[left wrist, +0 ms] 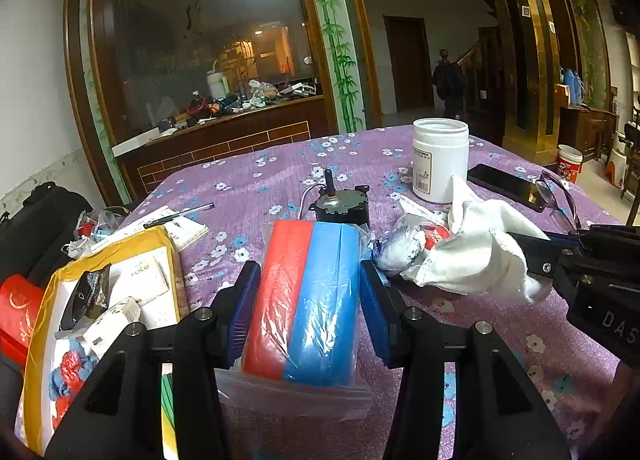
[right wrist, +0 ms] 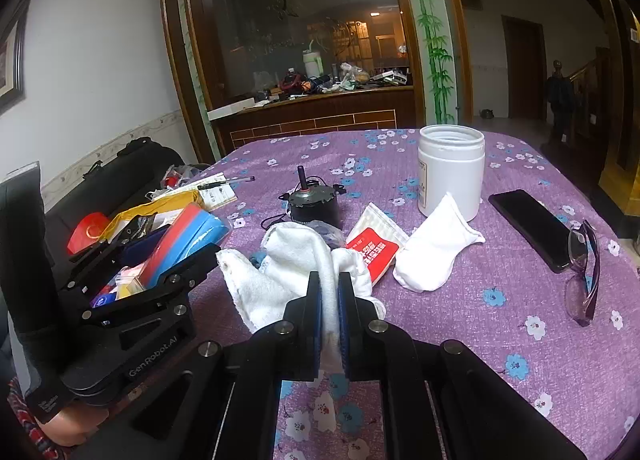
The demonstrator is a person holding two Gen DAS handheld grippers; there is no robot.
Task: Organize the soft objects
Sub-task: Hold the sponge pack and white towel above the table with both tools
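Observation:
My left gripper [left wrist: 310, 288] is shut on a bagged red and blue sponge pack [left wrist: 308, 300], held just over the purple tablecloth [left wrist: 500, 320]; the pack also shows in the right wrist view [right wrist: 188, 244]. My right gripper [right wrist: 329, 300] is shut on a white towel [right wrist: 288, 268], which also shows in the left wrist view [left wrist: 480, 256]. A white sock [right wrist: 432, 252] lies right of the towel. A red and white packet [right wrist: 374, 248] lies between them.
A yellow-rimmed box [left wrist: 44, 324] of small items sits at the table's left edge. A black motor [right wrist: 312, 204], a white jar [right wrist: 450, 172], a black phone [right wrist: 532, 228] and glasses [right wrist: 584, 272] lie on the table. A pen [left wrist: 180, 214] rests on papers.

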